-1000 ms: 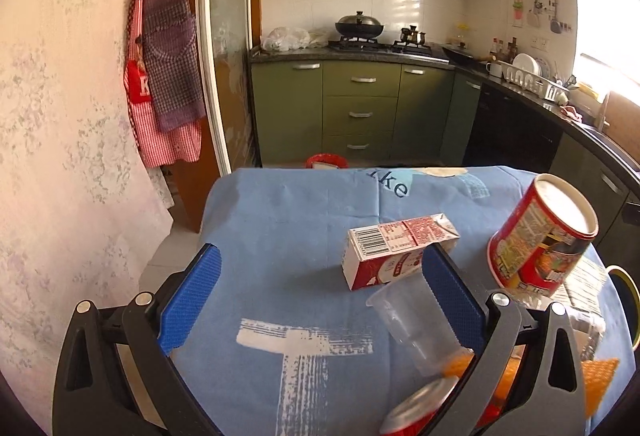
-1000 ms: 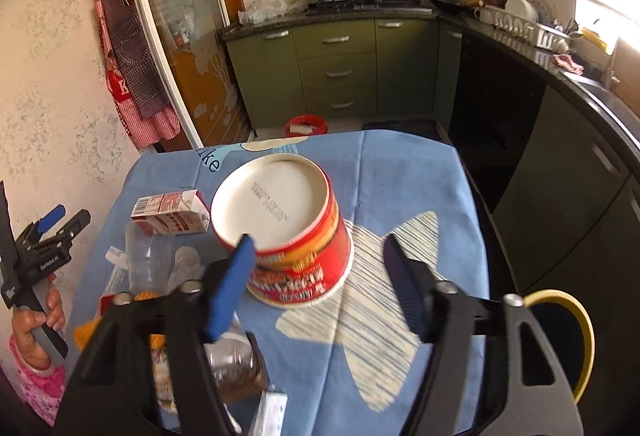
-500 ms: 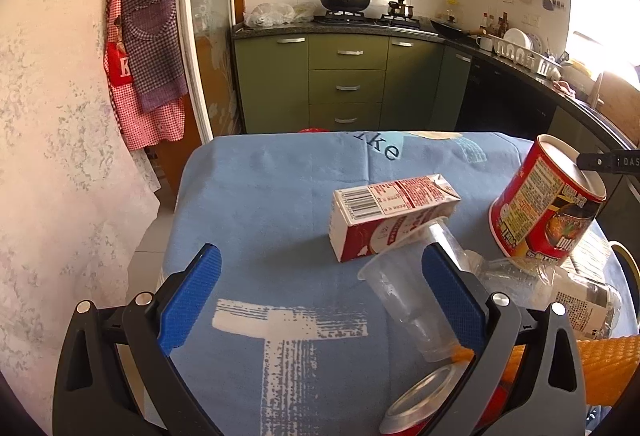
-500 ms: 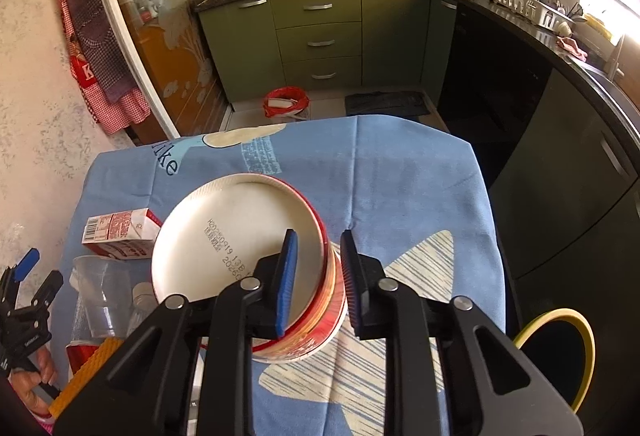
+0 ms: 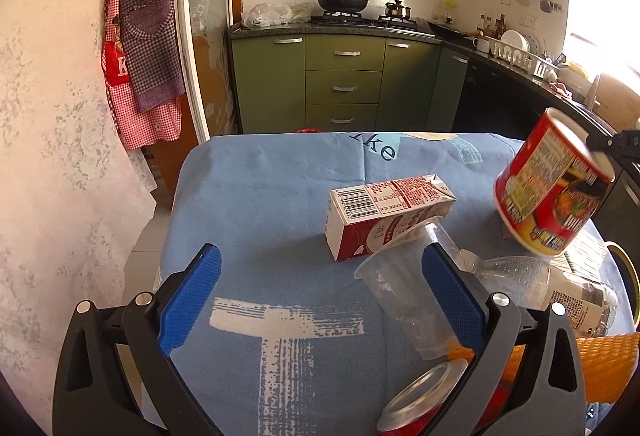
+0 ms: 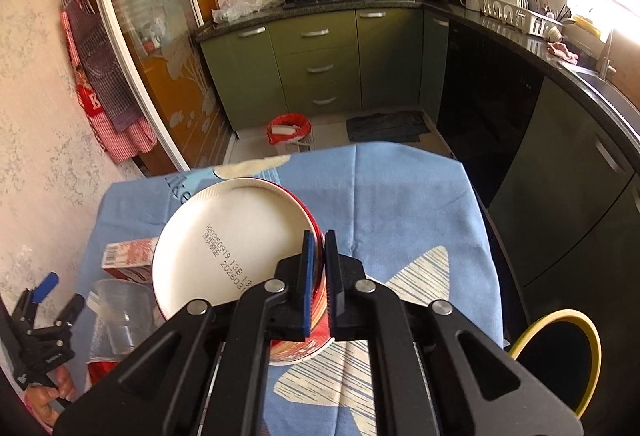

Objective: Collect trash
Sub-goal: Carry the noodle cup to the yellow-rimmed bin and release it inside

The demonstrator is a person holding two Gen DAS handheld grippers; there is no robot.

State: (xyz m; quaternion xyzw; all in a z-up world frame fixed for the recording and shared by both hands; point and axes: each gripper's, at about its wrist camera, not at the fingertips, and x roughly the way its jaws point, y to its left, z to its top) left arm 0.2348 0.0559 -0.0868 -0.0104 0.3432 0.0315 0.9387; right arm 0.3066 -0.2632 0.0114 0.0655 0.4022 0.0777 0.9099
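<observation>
My right gripper (image 6: 318, 276) is shut on the rim of a red instant-noodle cup (image 6: 224, 248), upside down and tilted, lifted off the blue tablecloth (image 6: 400, 203). The cup also shows at the right in the left wrist view (image 5: 552, 183), in the air. My left gripper (image 5: 320, 288) is open and empty above the cloth, near a clear plastic cup (image 5: 400, 292) lying on its side. A red and white carton (image 5: 384, 215), a clear bottle (image 5: 536, 284) and a red can (image 5: 424, 404) lie on the table.
A yellow-rimmed bin (image 6: 560, 352) stands beside the table at the right. An orange mesh item (image 5: 608, 364) lies at the table's near right. A red-lined basket (image 6: 288, 129) stands on the kitchen floor. Green cabinets (image 5: 344, 87) run behind.
My right gripper closed on the noodle cup's rim and lifted it, tilting it. My left gripper drew back a little and stayed open.
</observation>
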